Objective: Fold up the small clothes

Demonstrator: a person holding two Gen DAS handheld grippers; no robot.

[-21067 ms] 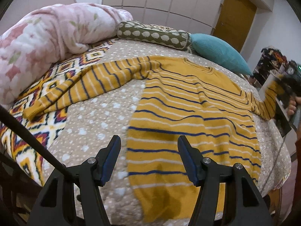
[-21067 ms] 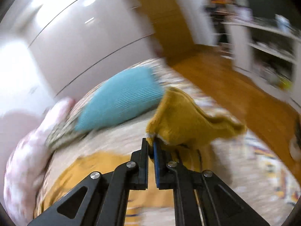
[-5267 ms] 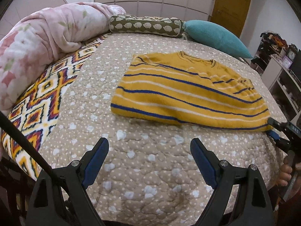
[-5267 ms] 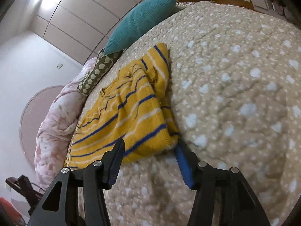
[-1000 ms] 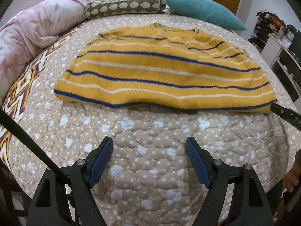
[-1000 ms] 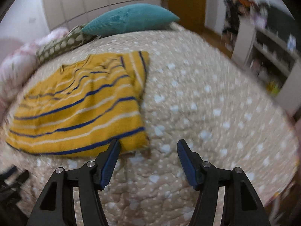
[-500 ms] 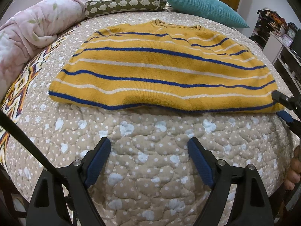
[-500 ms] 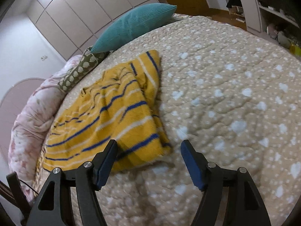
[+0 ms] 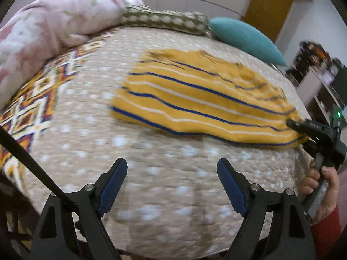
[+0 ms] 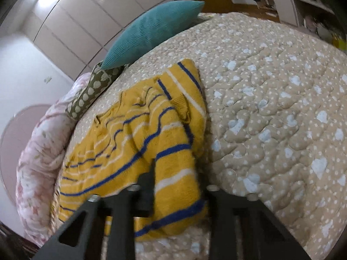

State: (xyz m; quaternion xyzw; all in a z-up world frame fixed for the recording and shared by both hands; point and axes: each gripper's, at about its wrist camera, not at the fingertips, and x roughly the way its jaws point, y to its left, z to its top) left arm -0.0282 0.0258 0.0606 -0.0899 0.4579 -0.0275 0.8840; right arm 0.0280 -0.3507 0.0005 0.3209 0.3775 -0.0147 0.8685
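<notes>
A yellow sweater [image 9: 201, 99] with blue and white stripes lies folded on the beige dotted quilt [image 9: 164, 173]. My left gripper [image 9: 172, 184] is open and empty, hovering above the quilt in front of the sweater's near hem. My right gripper [image 9: 299, 133] is at the sweater's right near corner. In the right wrist view the sweater [image 10: 138, 143] fills the space between the jaws of the right gripper [image 10: 173, 173], which are closed in on that corner; the fabric hides the right fingertip.
A pink floral duvet [image 9: 49, 28] is piled at the far left. A patterned blanket [image 9: 32, 99] lies beside it. A green spotted bolster [image 9: 164, 20] and a teal pillow [image 9: 245, 36] lie at the bed's head. Shelves [image 9: 325, 91] stand to the right.
My right gripper has pushed onto the sweater's right near corner and closed on it. My left gripper has pulled back and swung; the sweater looks farther away.
</notes>
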